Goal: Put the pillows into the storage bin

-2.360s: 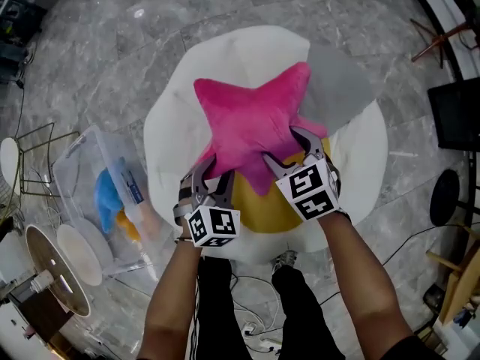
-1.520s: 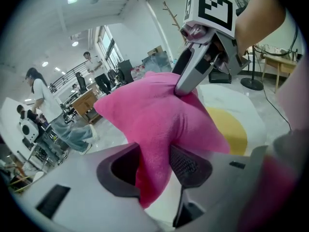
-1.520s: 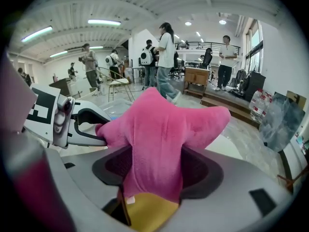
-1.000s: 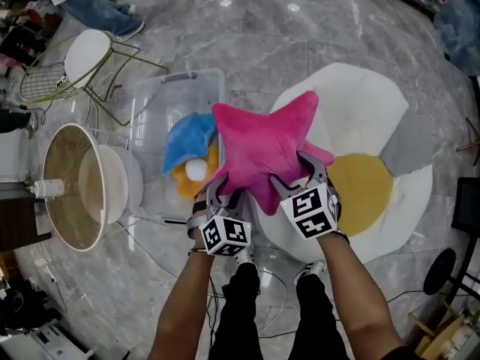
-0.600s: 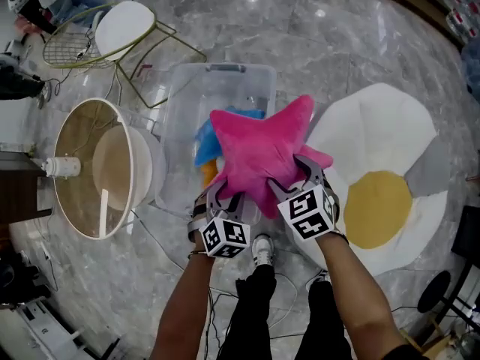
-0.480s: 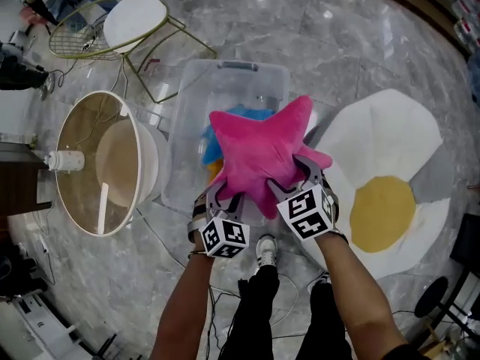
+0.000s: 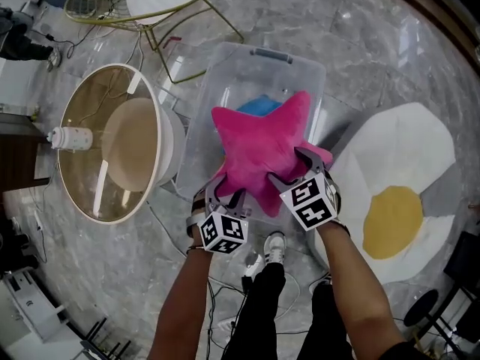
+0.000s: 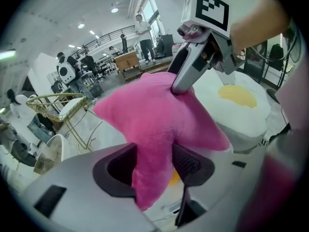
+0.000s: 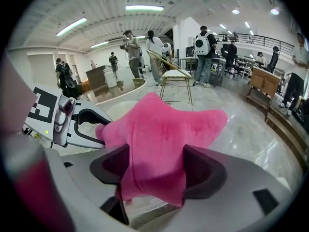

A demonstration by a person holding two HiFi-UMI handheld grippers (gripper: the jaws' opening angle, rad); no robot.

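**Over the storage bin [image 7: 217, 88]: star pillow [image 7: 259, 145] in both tongs**

I have my left gripper [image 7: 227, 193] and right gripper [image 7: 289, 167] each pinching a lower arm; their jaws have just been opening, plush pressed between. A blue pillow [image 7: 259, 105] lies inside the bin.

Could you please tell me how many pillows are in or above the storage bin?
2: the pink star pillow is held above the storage bin, and a blue pillow lies inside, mostly covered. Others may be hidden beneath.
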